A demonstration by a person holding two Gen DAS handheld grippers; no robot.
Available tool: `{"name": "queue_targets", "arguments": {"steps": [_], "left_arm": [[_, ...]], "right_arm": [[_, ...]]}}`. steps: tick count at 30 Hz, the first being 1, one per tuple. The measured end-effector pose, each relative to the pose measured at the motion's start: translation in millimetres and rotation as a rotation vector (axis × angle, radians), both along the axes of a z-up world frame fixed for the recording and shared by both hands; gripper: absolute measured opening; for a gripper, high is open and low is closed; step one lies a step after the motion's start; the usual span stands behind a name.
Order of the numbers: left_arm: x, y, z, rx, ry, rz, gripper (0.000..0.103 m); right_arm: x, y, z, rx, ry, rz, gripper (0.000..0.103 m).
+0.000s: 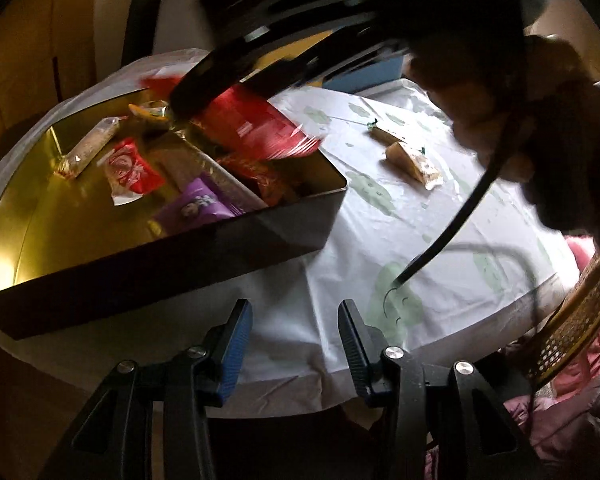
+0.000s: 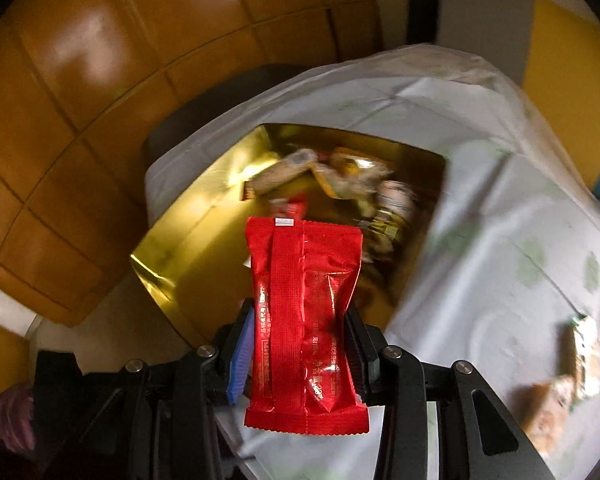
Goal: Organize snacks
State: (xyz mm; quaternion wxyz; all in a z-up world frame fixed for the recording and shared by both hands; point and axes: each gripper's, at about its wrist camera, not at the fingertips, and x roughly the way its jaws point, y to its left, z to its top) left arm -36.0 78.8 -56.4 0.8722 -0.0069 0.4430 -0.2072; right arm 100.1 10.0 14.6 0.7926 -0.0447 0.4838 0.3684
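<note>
The right gripper [image 2: 300,344] is clamped on a red snack packet [image 2: 304,300], its pads pressing the packet's two long sides. The packet stands lengthwise ahead of the fingers, its back seam facing the camera, with crimped toothed ends and a glossy crinkled foil skin. Small pale print runs along it but is too fine to read. Just beyond the packet's far end lies the gold-lined box [image 2: 188,236], a shallow rectangular tray with mirror-bright walls inside. Several wrapped snacks are heaped at its far side, blurred. To the right of this gripper, well apart, two tan wrapped bars [image 2: 568,372] lie on the table [image 2: 500,248], which is covered with a pale plastic cloth printed with faint green shapes.

The left gripper [image 1: 296,344] is partly open with nothing between its ribbed pads, one blue and one black. It hovers over the bare cloth. Ahead and to its left sits the same box, dark on the outside, holding a clear-wrapped pale bar [image 1: 88,148], a small red-and-white packet [image 1: 130,172], a purple packet [image 1: 198,206] with unreadable white lettering, and a larger red packet [image 1: 252,124]. The right gripper's black frame crosses above the box's far end and hides part of it. A black cable [image 1: 456,216] hangs ahead on the right.
</note>
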Motion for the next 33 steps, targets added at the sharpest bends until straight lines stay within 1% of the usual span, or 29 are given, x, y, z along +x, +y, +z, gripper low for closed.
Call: {"name": "queue_targets", "arguments": {"steps": [4, 7, 8, 9, 11, 13, 14, 17, 19, 21, 25, 28, 31, 33], "left_arm": [[2, 5, 1, -0.004, -0.001, 0.017, 0.045], [3, 8, 0, -0.009, 0.002, 0.022, 0.045], [4, 9, 0, -0.016, 0.004, 0.025, 0.045], [5, 10, 0, -0.016, 0.005, 0.027, 0.045], [8, 11, -2, -0.025, 0.009, 0.033, 0.045], [10, 12, -2, -0.038, 0.017, 0.034, 0.045], [11, 12, -3, -0.036, 0.018, 0.035, 0.045], [10, 12, 0, -0.021, 0.005, 0.038, 0.045], [11, 13, 0, -0.017, 0.008, 0.048, 0.045], [10, 11, 2, -0.011, 0.008, 0.058, 0.045], [12, 9, 4, 0.002, 0.010, 0.073, 0.045], [12, 8, 6, 0.013, 0.010, 0.076, 0.045], [15, 1, 6, 0.036, 0.009, 0.072, 0.045], [14, -7, 10, 0.053, 0.006, 0.067, 0.045]], "right_arm": [[6, 32, -17, 0.013, 0.058, 0.056, 0.046], [12, 52, -32, -0.011, 0.080, 0.061, 0.057], [13, 56, -36, -0.026, 0.087, 0.059, 0.057], [11, 59, -40, -0.034, 0.102, 0.070, 0.060], [8, 58, -44, -0.026, 0.129, 0.089, 0.068], [2, 55, -42, -0.031, 0.103, 0.092, 0.067], [-1, 54, -41, -0.038, 0.087, 0.096, 0.064], [-3, 56, -42, -0.078, 0.060, 0.096, 0.053], [-1, 56, -45, -0.083, 0.064, 0.084, 0.053], [1, 51, -41, -0.051, 0.071, 0.075, 0.053], [-1, 39, -25, -0.011, 0.023, 0.046, 0.053], [-5, 27, -17, 0.000, -0.008, 0.015, 0.053], [-11, 8, -9, 0.000, -0.036, -0.017, 0.053], [-16, -9, -4, 0.005, -0.055, -0.042, 0.055]]}}
